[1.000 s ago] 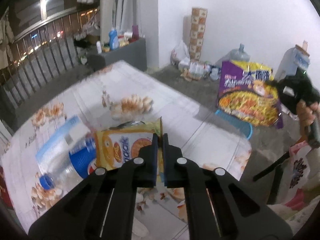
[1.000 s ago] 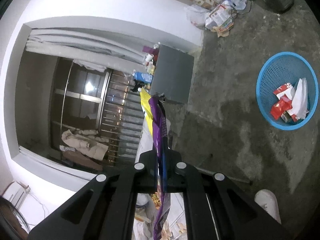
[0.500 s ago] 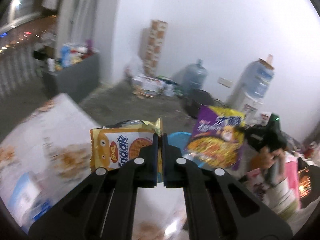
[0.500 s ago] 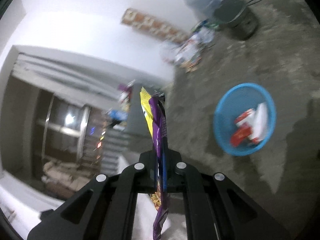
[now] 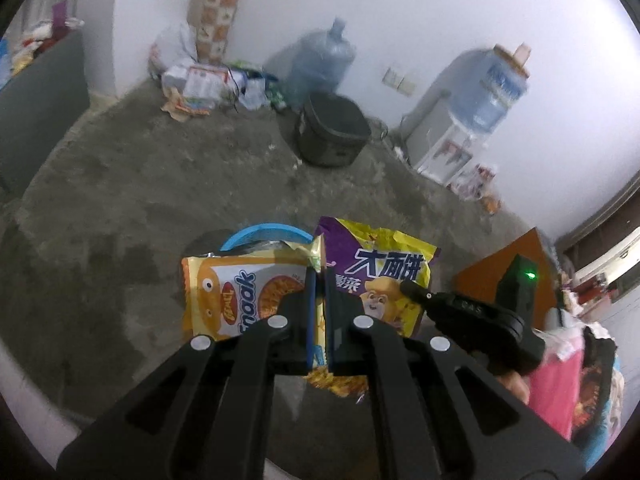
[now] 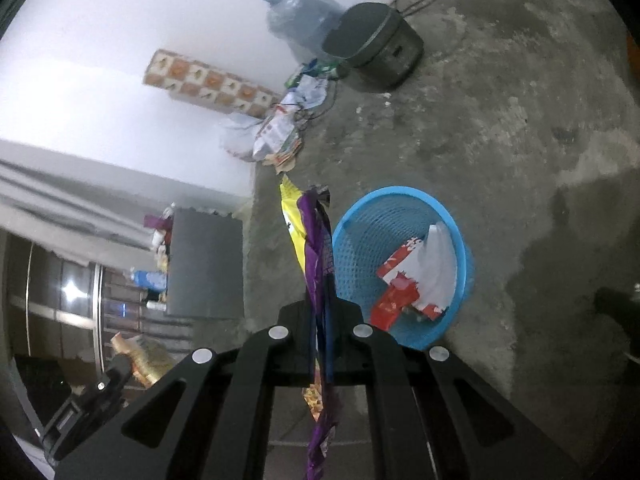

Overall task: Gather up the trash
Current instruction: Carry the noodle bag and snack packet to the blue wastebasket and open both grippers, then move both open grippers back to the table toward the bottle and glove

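An orange snack packet (image 5: 236,296) is clamped by its right edge in the left gripper (image 5: 319,300), the packet's printed face turned toward the camera. Just beside it on the right, a purple and yellow noodle packet (image 5: 380,268) is held up by the right gripper (image 6: 320,312), whose fingers are pressed together on the packet's thin edge; in the right wrist view the packet is seen edge-on, hanging down past the fingers. Behind and below both packets, the rim of a blue basket (image 5: 264,232) is seen on the concrete floor (image 5: 120,208). From the right wrist view the basket (image 6: 360,220) is shown just to the right of the noodle packet, with red and white wrappers (image 6: 416,280) lying inside it. Farther back on the floor, a dark round cooker (image 5: 332,132) is set near a large water bottle (image 5: 320,60) by the white wall, and a heap of bags and papers (image 5: 200,84) is piled near a tiled column (image 5: 220,4). A water dispenser (image 5: 472,120) stands against the wall at the right.
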{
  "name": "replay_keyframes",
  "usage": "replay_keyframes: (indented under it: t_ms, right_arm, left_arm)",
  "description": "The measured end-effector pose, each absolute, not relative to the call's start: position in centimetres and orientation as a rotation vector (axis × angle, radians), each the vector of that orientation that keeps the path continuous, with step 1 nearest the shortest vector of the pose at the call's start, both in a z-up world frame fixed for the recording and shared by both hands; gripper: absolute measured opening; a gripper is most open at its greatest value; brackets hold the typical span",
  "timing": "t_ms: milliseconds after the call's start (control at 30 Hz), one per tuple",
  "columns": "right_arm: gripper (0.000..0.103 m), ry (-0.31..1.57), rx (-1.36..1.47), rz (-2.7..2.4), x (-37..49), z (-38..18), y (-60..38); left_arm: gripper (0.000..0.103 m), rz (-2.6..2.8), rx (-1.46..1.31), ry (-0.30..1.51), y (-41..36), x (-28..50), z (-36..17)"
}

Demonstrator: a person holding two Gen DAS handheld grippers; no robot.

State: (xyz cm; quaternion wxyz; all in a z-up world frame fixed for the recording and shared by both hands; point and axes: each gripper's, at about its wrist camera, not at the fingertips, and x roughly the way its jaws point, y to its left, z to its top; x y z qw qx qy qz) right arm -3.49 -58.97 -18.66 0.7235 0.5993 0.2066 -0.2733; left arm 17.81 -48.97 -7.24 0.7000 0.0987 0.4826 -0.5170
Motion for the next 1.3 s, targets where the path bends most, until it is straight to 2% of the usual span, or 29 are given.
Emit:
replay_keyframes:
  t_ms: [100,133,167,233,367,467,767,1033,1067,1133,1300]
  right_arm:
    - [0.004,0.467,1.343,-0.616,-2.0,-21.0,-60.3]
    - [0.006,0.473,1.347,-0.632,-1.7,-21.9,-60.8]
    - [0.010,0.477,1.354,-0.642,-1.4,-22.8,-61.1]
    - [0.045,0.549,1.400,-0.635,-0.3,-25.9,-62.0]
    - [0.047,0.628,1.475,-0.717,-1.2,-29.9,-62.7]
    - [0.053,0.611,1.496,-0.762,-3.2,-30.6,-62.7]
    - [0.053,0.590,1.402,-0.783,-5.1,-27.8,-61.3]
    - [0.053,0.683,1.146,-0.671,-0.8,-19.4,-56.8]
    - [0.055,0.699,1.106,-0.659,-0.2,-18.2,-56.1]
    - [0.067,0.721,0.993,-0.631,1.3,-15.1,-54.1]
    - [0.080,0.775,0.727,-0.575,4.2,-9.0,-49.0]
  left_arm:
    - [0.009,-1.132,0.274,1.106,-52.3,17.9,-10.6]
    - [0.018,-1.123,0.293,1.122,-53.7,18.0,-12.2]
    - [0.032,-1.113,0.313,1.140,-54.7,18.1,-13.6]
    - [0.041,-1.071,0.341,1.175,-56.3,18.3,-16.2]
    - [0.041,-1.048,0.337,1.226,-57.0,18.5,-18.7]
    - [0.041,-1.046,0.328,1.209,-56.3,18.7,-18.2]
    - [0.043,-1.030,0.290,1.111,-50.9,18.7,-10.2]
    - [0.046,-0.955,0.222,0.968,-41.9,18.5,-0.7]
    - [0.048,-0.937,0.220,0.945,-40.3,18.4,0.5]
    - [0.051,-0.903,0.219,0.906,-36.8,18.3,2.7]
    - [0.061,-0.815,0.172,0.822,-27.7,17.6,6.4]
